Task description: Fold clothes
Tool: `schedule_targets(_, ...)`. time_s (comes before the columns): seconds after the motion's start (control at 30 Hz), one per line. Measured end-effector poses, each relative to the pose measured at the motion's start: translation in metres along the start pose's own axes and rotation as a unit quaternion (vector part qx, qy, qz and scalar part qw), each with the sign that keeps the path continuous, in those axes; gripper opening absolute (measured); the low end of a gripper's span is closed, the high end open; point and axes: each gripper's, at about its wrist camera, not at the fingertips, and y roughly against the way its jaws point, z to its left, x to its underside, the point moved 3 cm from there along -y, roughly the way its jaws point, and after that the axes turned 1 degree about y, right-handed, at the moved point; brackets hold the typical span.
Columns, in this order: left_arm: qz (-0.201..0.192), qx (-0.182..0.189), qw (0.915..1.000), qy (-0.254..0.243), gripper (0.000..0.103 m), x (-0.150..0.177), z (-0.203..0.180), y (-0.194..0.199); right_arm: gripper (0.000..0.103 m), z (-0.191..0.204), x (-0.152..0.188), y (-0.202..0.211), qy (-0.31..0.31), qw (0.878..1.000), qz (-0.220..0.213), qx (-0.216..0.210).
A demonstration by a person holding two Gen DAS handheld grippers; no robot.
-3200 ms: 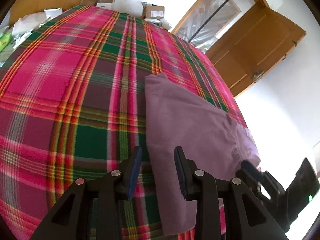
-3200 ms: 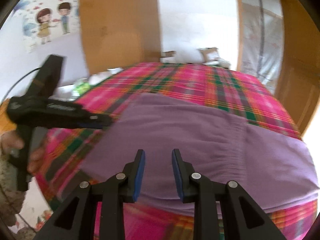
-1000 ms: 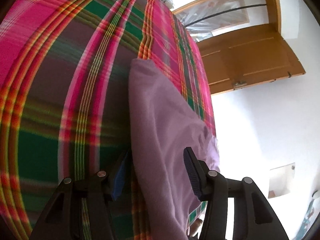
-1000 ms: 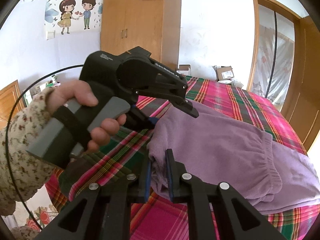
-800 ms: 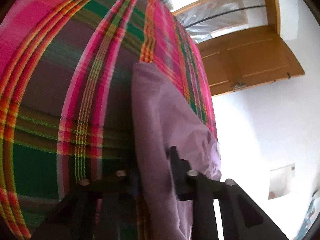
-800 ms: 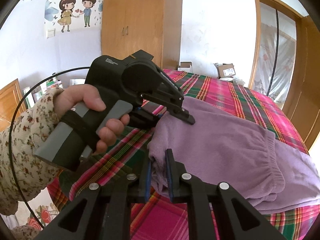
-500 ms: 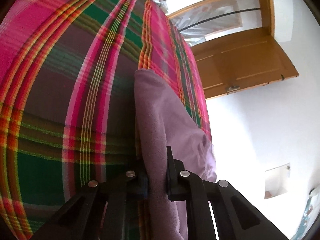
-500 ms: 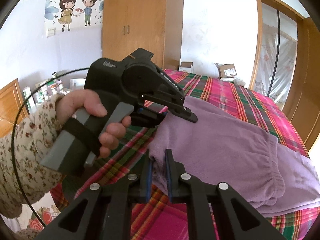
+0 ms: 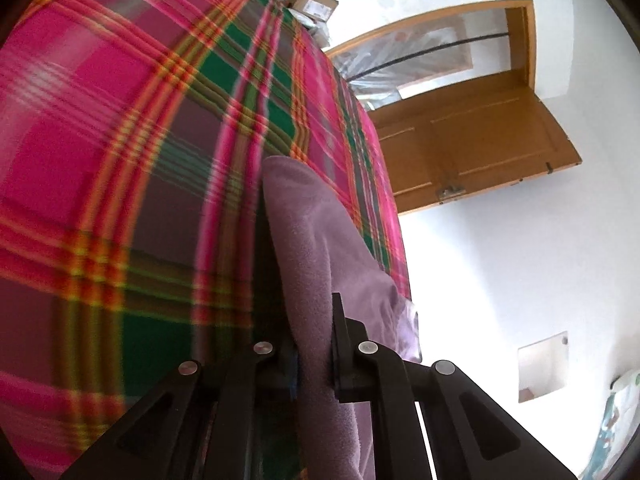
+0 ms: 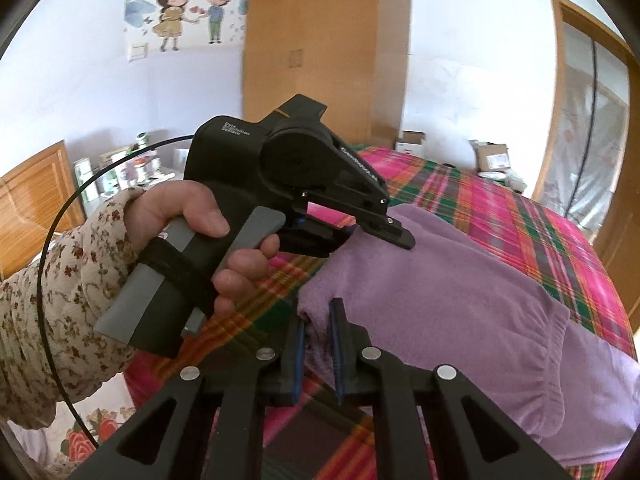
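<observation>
A purple fleece garment, partly folded, lies on the plaid bedspread. My right gripper is shut on its near left corner, lifted a little off the bed. My left gripper is shut on the garment's left edge, which hangs raised between the jaws. In the right wrist view the left gripper shows held in a hand, clamped on the same edge farther back. An elastic waistband runs across the garment at the right.
A wooden wardrobe stands behind the bed. Cardboard boxes sit on the floor past the far edge. A wooden door stands open at the right. A shelf with bottles is at the left.
The left gripper went from open around the garment's edge to shut on it. Both grippers have since lifted the edge a little. The right gripper stayed shut on its corner.
</observation>
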Motion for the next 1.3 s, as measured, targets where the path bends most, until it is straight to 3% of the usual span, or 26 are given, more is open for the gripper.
schedule_targets(0.43, -0.055, -0.052, 0.9972, -0.002, 0.011, 0.001, 0.031, 0.081, 0.012, 0.06, -0.023, -0.032, 0.034, 0.995, 0.011, -0.091)
schedule_targets(0.73, -0.072, -0.076, 0.9944, 0.016, 0.011, 0.002, 0.061, 0.124, 0.012, 0.071, -0.028, -0.053, 0.023, 0.991, 0.028, -0.132)
schedule_targets(1.0, -0.065, -0.082, 0.9941, 0.027, 0.014, 0.005, 0.081, 0.119, 0.014, 0.065, -0.018, -0.062, 0.004, 0.988, 0.058, -0.146)
schedule_targets(1.1, -0.077, -0.086, 0.9921, 0.049, 0.019, 0.009, 0.087, 0.118, 0.022, 0.061, -0.016, -0.06, 0.001, 0.988, 0.063, -0.142)
schedule_targets(1.27, -0.104, -0.111, 0.987, 0.051, 0.019, 0.004, 0.077, 0.125, 0.028, 0.045, -0.02, -0.036, -0.014, 0.989, 0.041, -0.14)
schedule_targets(1.3, -0.109, -0.119, 0.9861, 0.041, 0.024, 0.001, 0.069, 0.123, 0.029, 0.039, -0.021, -0.03, -0.019, 0.99, 0.035, -0.137)
